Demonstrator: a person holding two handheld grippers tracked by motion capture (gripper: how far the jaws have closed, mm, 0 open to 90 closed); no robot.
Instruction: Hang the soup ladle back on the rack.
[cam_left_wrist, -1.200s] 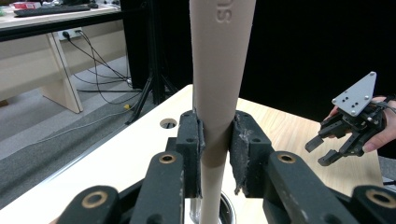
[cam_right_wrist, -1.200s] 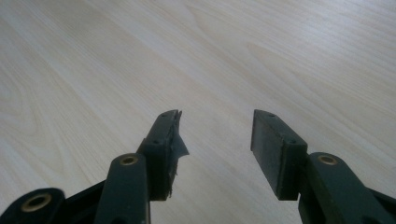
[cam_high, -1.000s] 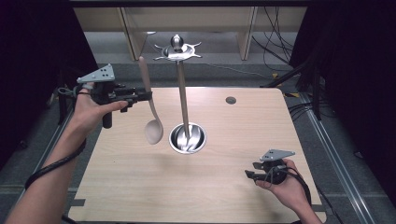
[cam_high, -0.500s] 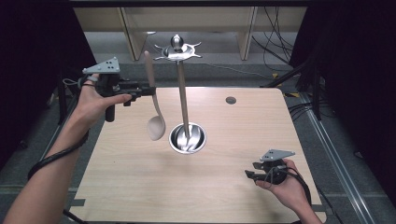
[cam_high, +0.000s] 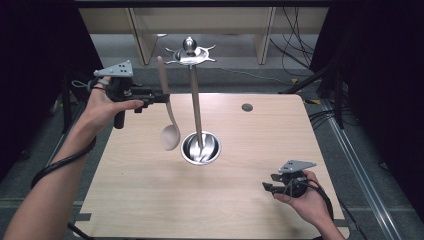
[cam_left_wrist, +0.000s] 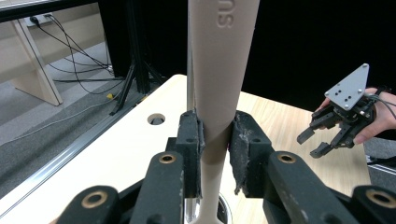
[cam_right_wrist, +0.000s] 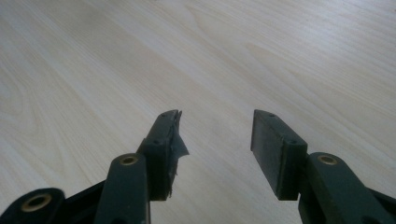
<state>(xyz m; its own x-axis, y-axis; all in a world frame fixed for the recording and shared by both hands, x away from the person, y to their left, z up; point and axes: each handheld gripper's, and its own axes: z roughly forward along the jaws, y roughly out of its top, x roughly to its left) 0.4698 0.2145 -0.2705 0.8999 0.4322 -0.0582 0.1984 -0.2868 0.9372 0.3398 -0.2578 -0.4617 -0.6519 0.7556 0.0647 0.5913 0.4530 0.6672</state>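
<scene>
The left hand-held gripper (cam_high: 161, 97) pinches the handle of a beige spoon (cam_high: 168, 120), which hangs bowl-down in the air just left of the metal stand (cam_high: 200, 148) on the surface (cam_high: 150, 190). The right hand-held gripper (cam_high: 267, 187) rests near the front right with jaws spread and nothing between them.

There was one spoon (cam_high: 169, 125), beige. One stand (cam_high: 198, 107) stood on the surface (cam_high: 250, 150), a single pole on one round steel base, with one hook crown on top. Two claws were there, a left claw (cam_high: 159, 97) and a right claw (cam_high: 266, 187). One hole (cam_high: 247, 107) marked the surface.
</scene>
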